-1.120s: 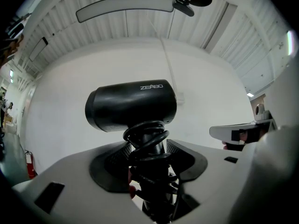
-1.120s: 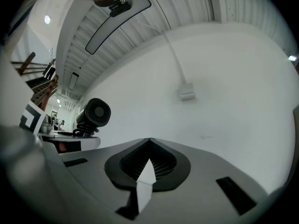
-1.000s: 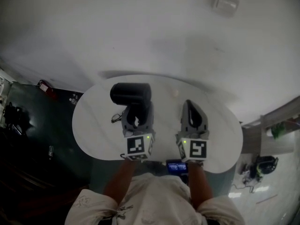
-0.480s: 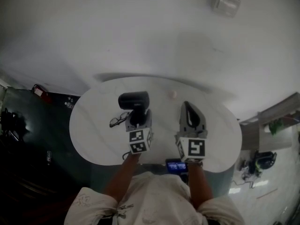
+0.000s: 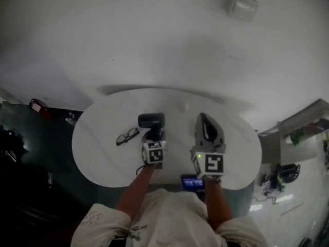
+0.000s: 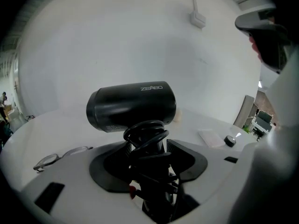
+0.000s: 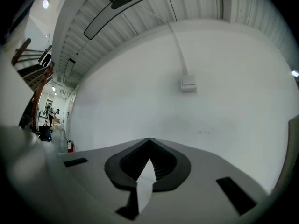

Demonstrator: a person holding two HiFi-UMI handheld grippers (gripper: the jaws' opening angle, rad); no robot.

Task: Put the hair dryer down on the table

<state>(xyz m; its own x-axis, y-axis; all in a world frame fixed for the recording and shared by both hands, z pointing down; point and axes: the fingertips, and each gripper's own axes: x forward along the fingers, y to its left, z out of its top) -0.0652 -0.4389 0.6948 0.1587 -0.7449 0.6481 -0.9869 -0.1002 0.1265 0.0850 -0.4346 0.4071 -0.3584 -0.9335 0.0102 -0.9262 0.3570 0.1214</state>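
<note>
L hand-held gripper (image 6: pixel 149 150) clamped on cord-wrapped handle of black plastic hair dryer (image 6: pixel 131 107), over white oval tabletop (image 5: pixel 103 153) | R hand-held gripper (image 7: pixel 149 141) closed, empty | risk: cord snags jaws at release, barrel rolls onto dark-framed glasses (image 5: pixel 127 136)

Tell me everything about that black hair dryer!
The hair dryer is black and smooth, like plastic, with a stubby round barrel lying sideways and small white lettering on it. Its cord is wound round the handle, which the left gripper clamps. It is held upright over the white table, near the glasses.
</note>
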